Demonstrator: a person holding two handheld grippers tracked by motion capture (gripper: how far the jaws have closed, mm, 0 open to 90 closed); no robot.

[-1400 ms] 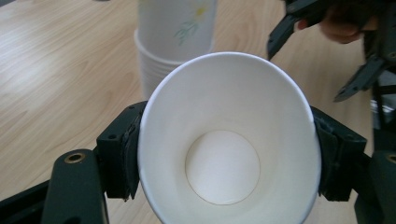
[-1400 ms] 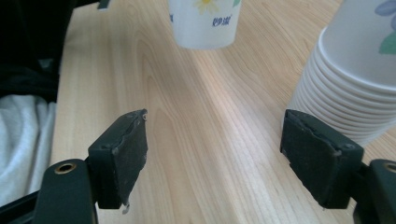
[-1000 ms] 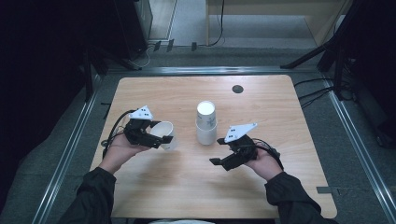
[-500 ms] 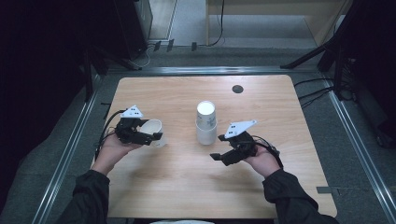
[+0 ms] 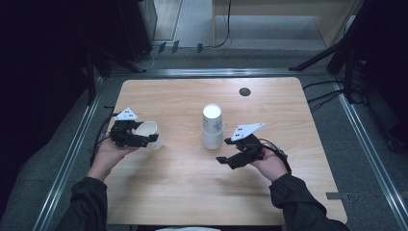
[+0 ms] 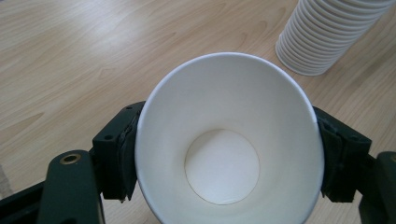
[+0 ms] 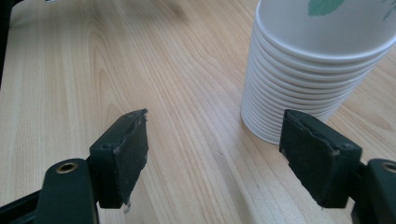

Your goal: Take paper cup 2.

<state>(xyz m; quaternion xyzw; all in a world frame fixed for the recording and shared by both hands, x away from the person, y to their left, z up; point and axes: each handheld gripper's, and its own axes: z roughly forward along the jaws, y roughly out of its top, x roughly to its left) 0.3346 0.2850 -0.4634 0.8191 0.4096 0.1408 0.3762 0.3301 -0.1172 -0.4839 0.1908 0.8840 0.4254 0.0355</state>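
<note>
A single white paper cup (image 5: 148, 131) is tipped on its side at the table's left, its open mouth facing the camera in the left gripper view (image 6: 224, 140). My left gripper (image 5: 151, 138) is shut on it, one pad on each side of the cup wall. A stack of white paper cups (image 5: 212, 127) stands upside down in the middle of the table, with a green leaf print on the top one (image 7: 308, 70). My right gripper (image 5: 222, 160) hovers low just right of and in front of the stack. Its jaws have just been closing a little but still stand open with nothing between them (image 7: 215, 149).
The wooden table (image 5: 192, 192) has a small black round cap (image 5: 245, 91) near its far edge. Metal rails run along the table's sides. Dark stands and cables lie on the floor behind.
My left gripper has carried the single cup leftward, away from the stack. The right gripper has stayed in place.
</note>
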